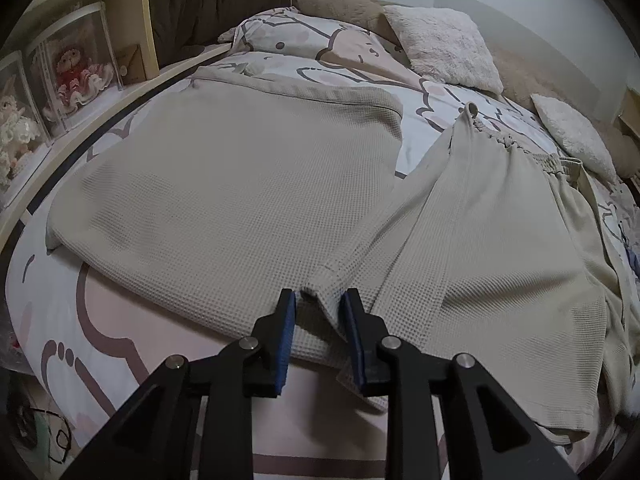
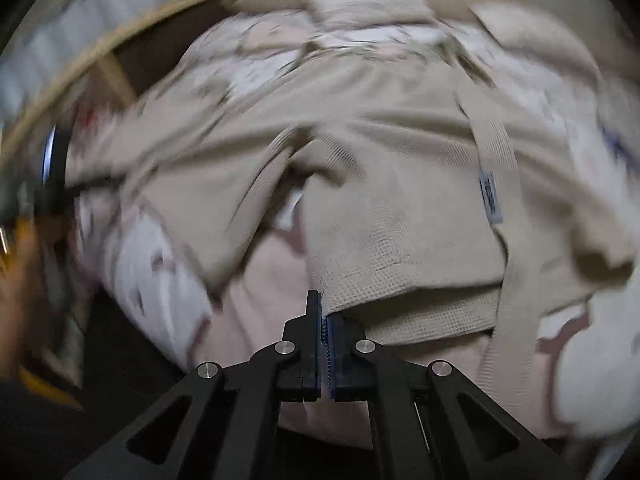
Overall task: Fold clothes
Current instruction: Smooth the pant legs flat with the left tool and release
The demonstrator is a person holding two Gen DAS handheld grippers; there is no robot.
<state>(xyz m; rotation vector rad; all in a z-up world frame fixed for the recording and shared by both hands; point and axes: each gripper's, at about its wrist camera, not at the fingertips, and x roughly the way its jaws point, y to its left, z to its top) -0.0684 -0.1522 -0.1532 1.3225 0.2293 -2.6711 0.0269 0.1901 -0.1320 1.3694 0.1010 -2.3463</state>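
Left wrist view: the left tool (image 1: 318,300) stands partly open at lower centre, its blue pads (image 1: 286,336) flanking a hem corner of the beige waffle-knit garment (image 1: 240,200) without pressing on it. The garment spreads from the tool toward the upper left; a second beige piece with a gathered elastic waistband (image 1: 520,216) lies to the right, its edge overlapping the first near the tool.

Right wrist view (motion-blurred): the right tool (image 2: 325,312) is closed at lower centre, its pads clamped on the folded hem edge of beige waffle-knit cloth (image 2: 400,240), which rises from the tool toward the upper frame; a small label (image 2: 490,196) shows at centre right.

Both pieces rest on a bed (image 1: 132,328) with a cartoon-print cover. Two white fluffy pillows (image 1: 444,46) sit at the upper right, and a wooden shelf (image 1: 132,12) with two boxed dolls (image 1: 76,76) occupies the upper left.
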